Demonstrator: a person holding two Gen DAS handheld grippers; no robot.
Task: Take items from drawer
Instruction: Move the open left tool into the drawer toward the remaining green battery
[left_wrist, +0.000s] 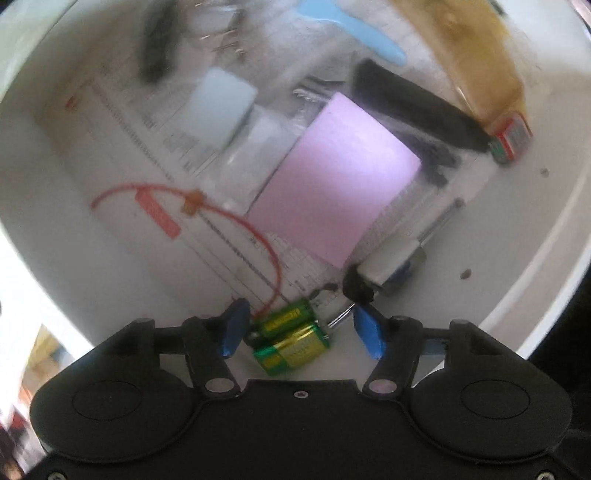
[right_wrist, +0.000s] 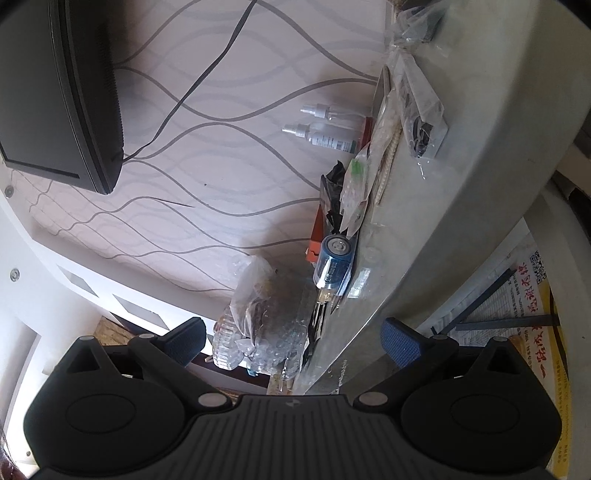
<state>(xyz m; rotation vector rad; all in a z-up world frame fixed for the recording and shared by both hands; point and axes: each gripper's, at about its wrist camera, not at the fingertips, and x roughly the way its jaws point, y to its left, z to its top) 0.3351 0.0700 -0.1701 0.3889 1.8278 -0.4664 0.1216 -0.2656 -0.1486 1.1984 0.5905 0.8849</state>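
Note:
In the left wrist view I look down into a white drawer (left_wrist: 524, 229) lined with printed paper. Two green-and-gold batteries (left_wrist: 291, 338) lie side by side at its near edge, between the blue pads of my left gripper (left_wrist: 300, 321). The left pad sits against them, while a gap separates them from the right pad, so the jaws stand open around them. My right gripper (right_wrist: 295, 339) is open and empty, level beside a grey tabletop (right_wrist: 461, 147). A blue battery (right_wrist: 332, 266) lies on that top.
Also in the drawer are a pink notepad (left_wrist: 332, 184), a pale blue block (left_wrist: 221, 107), a red tag tie (left_wrist: 159, 214), a white plug (left_wrist: 391, 266), a long black object (left_wrist: 417, 107) and an amber bag (left_wrist: 480, 55). Spray bottles (right_wrist: 325, 133), plastic bags (right_wrist: 258, 314) and a monitor (right_wrist: 66, 92) crowd the tabletop.

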